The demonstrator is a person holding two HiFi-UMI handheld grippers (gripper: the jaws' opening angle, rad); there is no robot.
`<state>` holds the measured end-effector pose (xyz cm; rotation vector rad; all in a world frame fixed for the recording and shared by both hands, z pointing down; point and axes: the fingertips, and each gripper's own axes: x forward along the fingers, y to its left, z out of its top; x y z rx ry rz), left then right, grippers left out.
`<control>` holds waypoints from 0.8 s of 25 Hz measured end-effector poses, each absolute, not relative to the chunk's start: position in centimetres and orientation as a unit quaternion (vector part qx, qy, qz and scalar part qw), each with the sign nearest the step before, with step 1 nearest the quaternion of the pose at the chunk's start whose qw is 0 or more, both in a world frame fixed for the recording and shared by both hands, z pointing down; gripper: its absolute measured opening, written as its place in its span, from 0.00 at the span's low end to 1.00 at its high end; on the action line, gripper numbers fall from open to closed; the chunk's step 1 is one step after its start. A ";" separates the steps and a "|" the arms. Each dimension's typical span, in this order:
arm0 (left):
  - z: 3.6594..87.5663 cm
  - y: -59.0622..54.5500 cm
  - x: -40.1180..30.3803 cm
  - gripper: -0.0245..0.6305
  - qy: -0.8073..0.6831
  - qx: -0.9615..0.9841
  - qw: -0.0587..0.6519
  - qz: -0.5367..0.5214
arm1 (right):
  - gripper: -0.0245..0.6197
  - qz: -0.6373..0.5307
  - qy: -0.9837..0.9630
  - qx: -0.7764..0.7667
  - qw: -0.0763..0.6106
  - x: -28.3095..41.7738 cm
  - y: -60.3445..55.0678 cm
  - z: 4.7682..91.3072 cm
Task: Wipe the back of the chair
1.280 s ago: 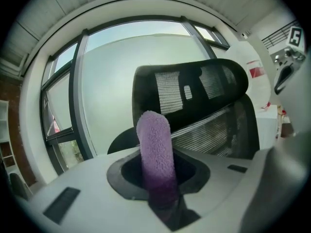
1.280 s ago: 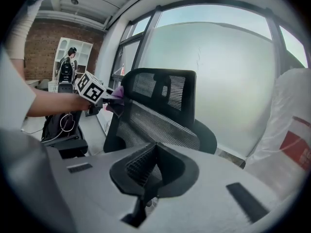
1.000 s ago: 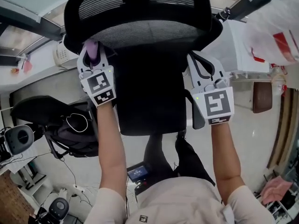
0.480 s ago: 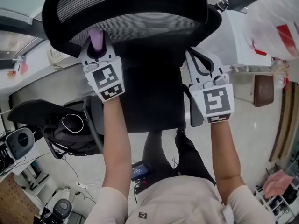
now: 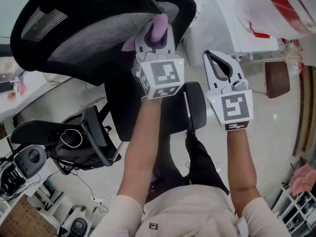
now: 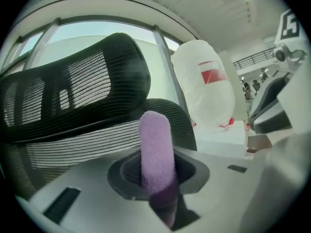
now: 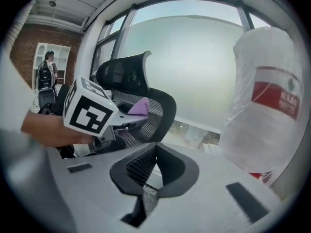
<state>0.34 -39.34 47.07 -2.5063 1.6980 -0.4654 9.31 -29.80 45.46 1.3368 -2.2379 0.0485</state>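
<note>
The left gripper [image 5: 157,39] is clamped on a folded purple cloth [image 5: 160,26] at the right edge of the chair back [image 5: 84,31] — half a second ago it sat over the left part of that black mesh panel. The chair back now fills the upper left of the head view, where before it lay across the top centre.

In the left gripper view the cloth [image 6: 156,154] stands upright between the jaws, pinched low down, with the mesh [image 6: 87,144] just behind it. Whether fabric touches mesh cannot be told.

The right gripper [image 5: 217,65] has its jaws together with nothing between them — its own view shows the two tips meeting [image 7: 154,152]. Earlier it was close by the right side of the chair back; now it hangs clear of it, above the armrest [image 5: 195,105] and pale floor [image 5: 276,137]. From there it looks across at the left gripper [image 7: 131,113] and the cloth [image 7: 141,106] against the chair.

A white plastic bag with a red mark [image 5: 276,11] lies at the upper right, and a second black chair [image 5: 74,137] stands lower left.
</note>
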 end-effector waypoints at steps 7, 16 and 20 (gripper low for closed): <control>46.8 -39.0 -0.7 0.17 0.554 -0.815 0.053 -0.160 | 0.03 0.025 -0.826 0.497 0.265 10.4 -29.5 45.6; 46.6 -38.1 -23.4 0.17 0.686 -0.712 0.036 -0.148 | 0.03 0.009 -0.858 0.436 0.270 -0.2 -30.2 46.3; 46.7 -36.0 -34.1 0.17 0.748 -0.648 0.010 -0.141 | 0.03 0.005 -0.872 0.406 0.273 -5.1 -29.9 47.2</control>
